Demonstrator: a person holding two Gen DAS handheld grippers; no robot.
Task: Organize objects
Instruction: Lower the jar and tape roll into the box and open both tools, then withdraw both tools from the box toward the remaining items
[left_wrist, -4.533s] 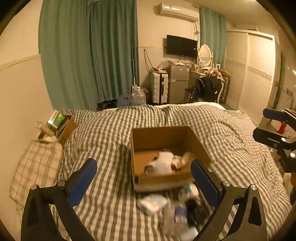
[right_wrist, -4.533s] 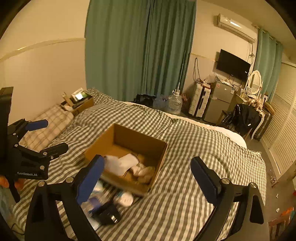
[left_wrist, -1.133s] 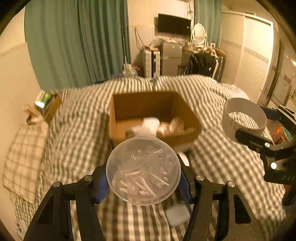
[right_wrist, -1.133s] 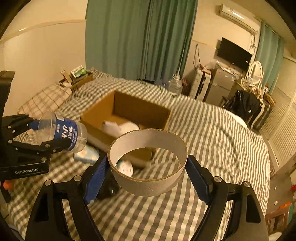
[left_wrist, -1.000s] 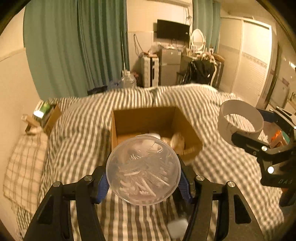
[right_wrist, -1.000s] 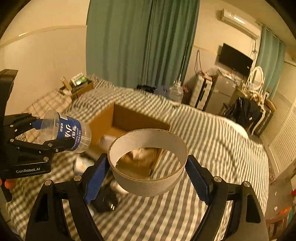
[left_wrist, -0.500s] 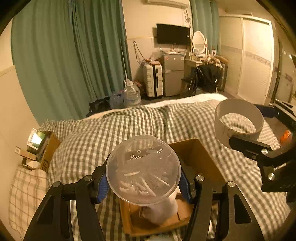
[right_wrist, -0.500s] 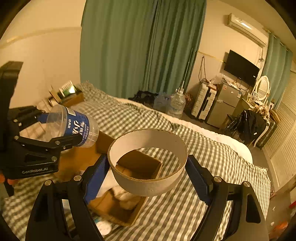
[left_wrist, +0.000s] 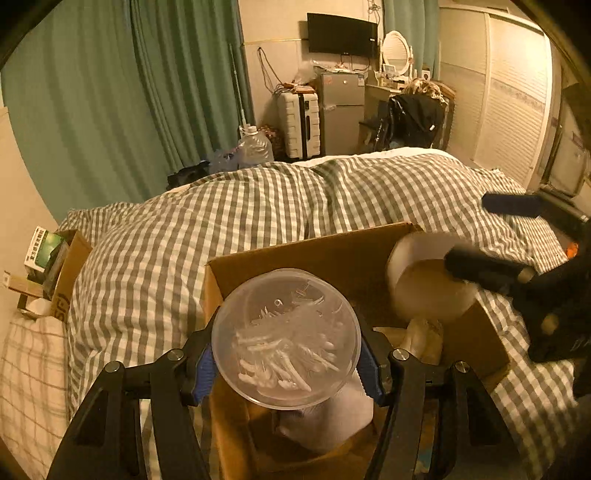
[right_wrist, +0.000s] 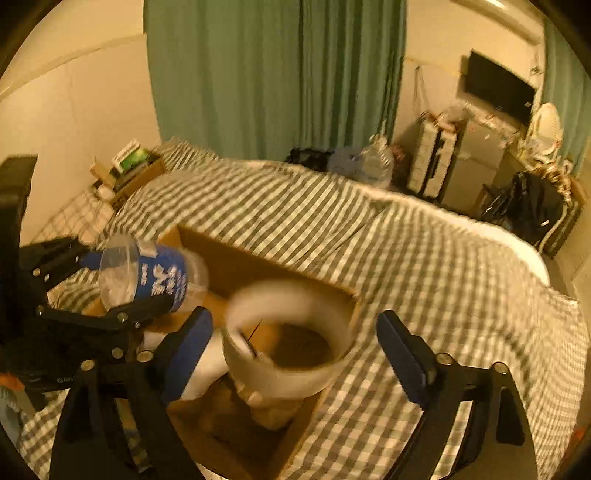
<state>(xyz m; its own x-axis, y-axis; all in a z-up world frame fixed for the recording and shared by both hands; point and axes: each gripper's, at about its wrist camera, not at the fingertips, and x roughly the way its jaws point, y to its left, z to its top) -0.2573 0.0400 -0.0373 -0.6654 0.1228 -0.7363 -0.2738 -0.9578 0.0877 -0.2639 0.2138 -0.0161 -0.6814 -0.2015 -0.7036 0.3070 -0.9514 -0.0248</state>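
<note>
My left gripper (left_wrist: 286, 363) is shut on a clear plastic jar (left_wrist: 286, 338) with a blue label, seen also in the right wrist view (right_wrist: 155, 277), and holds it over the near left part of the open cardboard box (left_wrist: 332, 254). My right gripper (right_wrist: 293, 345) is open; the white cardboard ring (right_wrist: 288, 343) is blurred between its spread fingers, free of them, above the box (right_wrist: 240, 266). The ring also shows in the left wrist view (left_wrist: 424, 280) over the box's right side. White cloth-like items (left_wrist: 332, 417) lie inside the box.
The box sits on a bed with a grey checked duvet (left_wrist: 221, 221). A small carton of items (left_wrist: 48, 266) stands by the pillow at far left. Green curtains, a suitcase, a water jug and a fridge are beyond the bed.
My right gripper has opened and let go of the ring, which is dropping toward the box. Both grippers have moved forward and lower over the box. The left still holds the jar.
</note>
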